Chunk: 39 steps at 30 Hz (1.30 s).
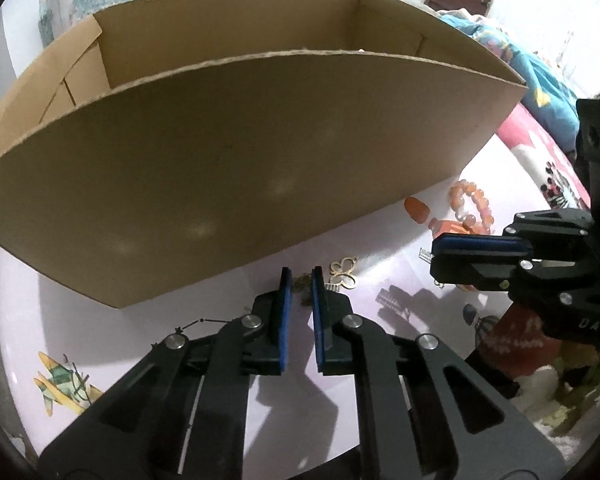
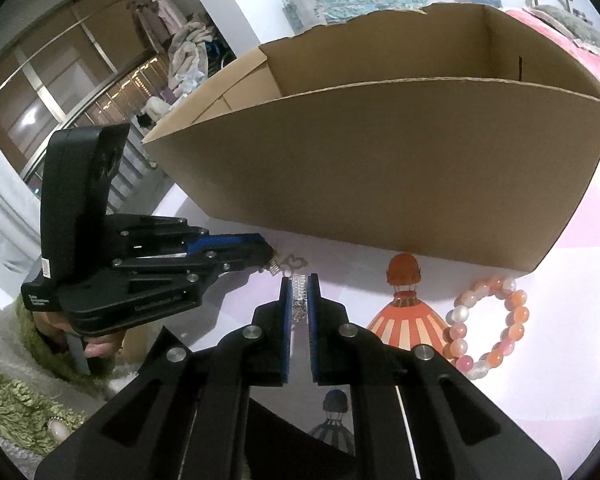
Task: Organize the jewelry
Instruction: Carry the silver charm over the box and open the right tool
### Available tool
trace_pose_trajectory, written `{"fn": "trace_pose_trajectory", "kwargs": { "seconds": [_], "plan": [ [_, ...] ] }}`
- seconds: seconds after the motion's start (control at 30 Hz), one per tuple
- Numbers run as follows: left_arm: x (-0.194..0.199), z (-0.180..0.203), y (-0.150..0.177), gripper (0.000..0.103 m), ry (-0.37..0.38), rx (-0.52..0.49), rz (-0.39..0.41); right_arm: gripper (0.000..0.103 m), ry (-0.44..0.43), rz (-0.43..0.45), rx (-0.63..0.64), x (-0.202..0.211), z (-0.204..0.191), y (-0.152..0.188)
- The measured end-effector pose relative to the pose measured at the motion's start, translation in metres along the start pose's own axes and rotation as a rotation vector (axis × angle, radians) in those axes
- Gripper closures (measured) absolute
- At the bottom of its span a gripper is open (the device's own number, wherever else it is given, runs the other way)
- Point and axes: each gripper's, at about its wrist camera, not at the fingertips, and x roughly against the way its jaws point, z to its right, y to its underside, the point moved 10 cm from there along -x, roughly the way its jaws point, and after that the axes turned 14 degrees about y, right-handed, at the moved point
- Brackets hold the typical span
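An open cardboard box stands on the printed table, also in the right wrist view. My left gripper has its jaws narrowly apart around a thin gold chain; a gold butterfly pendant lies just right of its tips. My right gripper has its pads close around a silver rhinestone bar piece; from the left wrist view its jaws look nearly closed. A pink and orange bead bracelet lies on the table to the right, also visible beside the right gripper.
A thin dark star chain lies left of my left gripper. The tablecloth carries printed balloons and planes. A pink cushion and blue fabric lie beyond the box at the right. Green fuzzy fabric sits at the table's left edge.
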Motion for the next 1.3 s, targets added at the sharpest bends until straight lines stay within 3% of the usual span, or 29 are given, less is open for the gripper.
{"fn": "trace_pose_trajectory", "kwargs": {
  "seconds": [0.27, 0.47, 0.8, 1.0, 1.3],
  "plan": [
    [-0.003, 0.001, -0.002, 0.103, 0.051, 0.031, 0.004, 0.095, 0.006, -0.002, -0.015, -0.003, 0.0, -0.002],
    [0.008, -0.001, -0.007, 0.103, 0.117, 0.068, 0.052, 0.095, 0.008, 0.0, -0.028, -0.004, 0.003, -0.004],
    [0.035, 0.007, -0.011, 0.103, 0.13, 0.044, 0.111, 0.095, -0.003, 0.02, -0.025, 0.0, -0.003, -0.009],
    [0.067, 0.023, -0.013, 0.103, 0.149, 0.007, 0.166, 0.095, -0.02, 0.077, -0.02, 0.025, -0.012, -0.017],
    [0.143, 0.067, -0.049, 0.103, 0.189, -0.153, 0.324, 0.095, -0.069, 0.256, 0.033, 0.094, -0.029, -0.07]
  ]
}}
